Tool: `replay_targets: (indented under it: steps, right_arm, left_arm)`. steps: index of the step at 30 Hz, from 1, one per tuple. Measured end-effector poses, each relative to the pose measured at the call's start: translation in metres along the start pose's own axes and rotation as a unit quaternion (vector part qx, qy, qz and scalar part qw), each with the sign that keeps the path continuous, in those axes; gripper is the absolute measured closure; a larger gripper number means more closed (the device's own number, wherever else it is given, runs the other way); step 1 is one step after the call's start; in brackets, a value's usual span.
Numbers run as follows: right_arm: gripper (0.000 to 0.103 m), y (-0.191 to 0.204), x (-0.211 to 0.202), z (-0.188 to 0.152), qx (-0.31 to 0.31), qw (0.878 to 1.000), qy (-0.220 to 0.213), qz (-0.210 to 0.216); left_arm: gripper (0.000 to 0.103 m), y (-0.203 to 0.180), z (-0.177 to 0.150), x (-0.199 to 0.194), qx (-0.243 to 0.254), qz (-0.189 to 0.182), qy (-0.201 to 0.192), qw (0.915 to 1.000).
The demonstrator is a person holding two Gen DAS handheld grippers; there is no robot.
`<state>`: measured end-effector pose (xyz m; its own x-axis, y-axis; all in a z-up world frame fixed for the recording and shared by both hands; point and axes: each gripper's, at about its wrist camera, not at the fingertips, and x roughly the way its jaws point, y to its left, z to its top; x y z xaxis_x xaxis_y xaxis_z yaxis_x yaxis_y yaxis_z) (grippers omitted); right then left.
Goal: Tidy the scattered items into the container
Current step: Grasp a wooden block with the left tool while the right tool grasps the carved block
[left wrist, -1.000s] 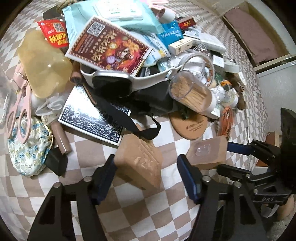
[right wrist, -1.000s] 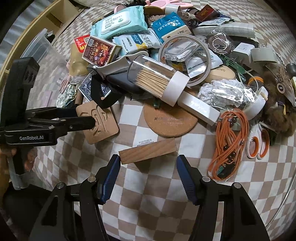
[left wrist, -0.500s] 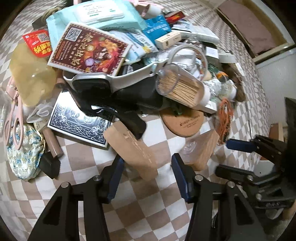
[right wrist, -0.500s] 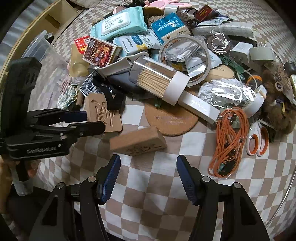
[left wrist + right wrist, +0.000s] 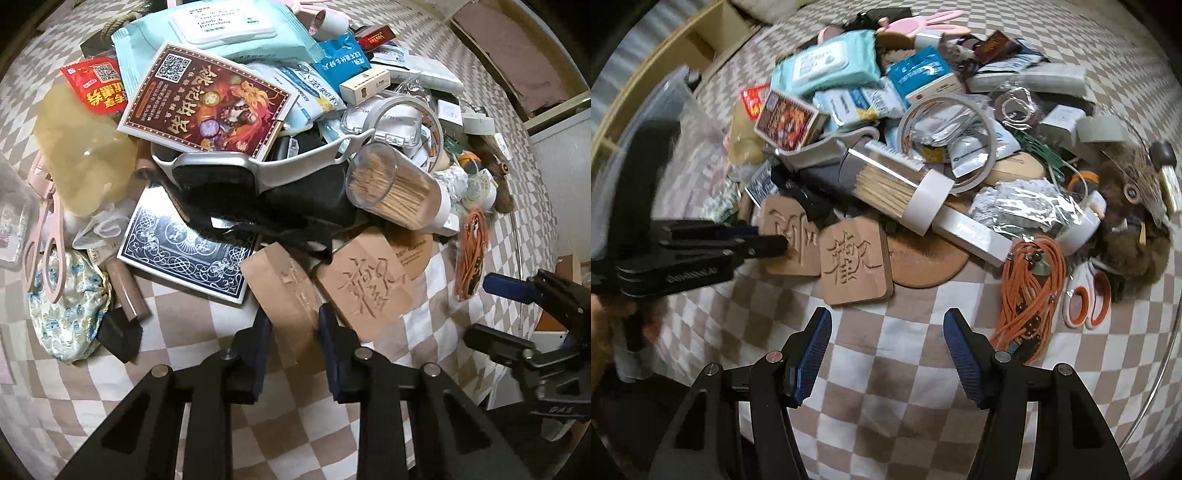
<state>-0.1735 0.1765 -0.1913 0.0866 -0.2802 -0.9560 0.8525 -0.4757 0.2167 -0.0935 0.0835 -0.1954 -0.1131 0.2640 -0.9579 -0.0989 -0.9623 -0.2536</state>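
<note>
The left gripper [image 5: 293,328] is being closed on a carved wooden tile [image 5: 284,288], which is held between its pads at the near edge of the pile on the checked counter [image 5: 207,369]. The right gripper [image 5: 886,354] is held apart, empty, near a second carved tile [image 5: 853,258].

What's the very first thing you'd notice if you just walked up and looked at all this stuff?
Probably the big messy pile heaped on the checkered cloth, with a clear jar of toothpicks lying on its side in the middle. In front sit two carved wooden tiles; the left gripper is closing on one tile, while the right gripper hangs open over bare cloth.
</note>
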Motion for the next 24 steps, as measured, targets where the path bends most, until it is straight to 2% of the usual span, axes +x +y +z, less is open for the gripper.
replay_targets:
  steps: [7,12,18,24]
  right_arm:
    - [0.039,0.034,0.023,0.006,-0.082,0.996,-0.014,-0.040]
    - [0.039,0.061,0.042,0.007,-0.142,0.987,-0.017,-0.068]
    - [0.039,0.078,0.061,0.010,-0.157,0.982,-0.010,-0.103]
    - [0.038,0.078,0.079,0.020,-0.137,0.982,0.005,-0.131]
  left_arm:
    - [0.084,0.005,-0.008,-0.011,0.020,0.018,-0.007,0.9996]
    - [0.085,0.017,-0.020,-0.016,0.018,0.020,0.004,0.9996]
    - [0.086,0.034,-0.036,-0.028,0.016,0.038,0.010,0.9991]
    - [0.086,0.046,-0.045,-0.031,0.003,0.043,0.016,0.9989]
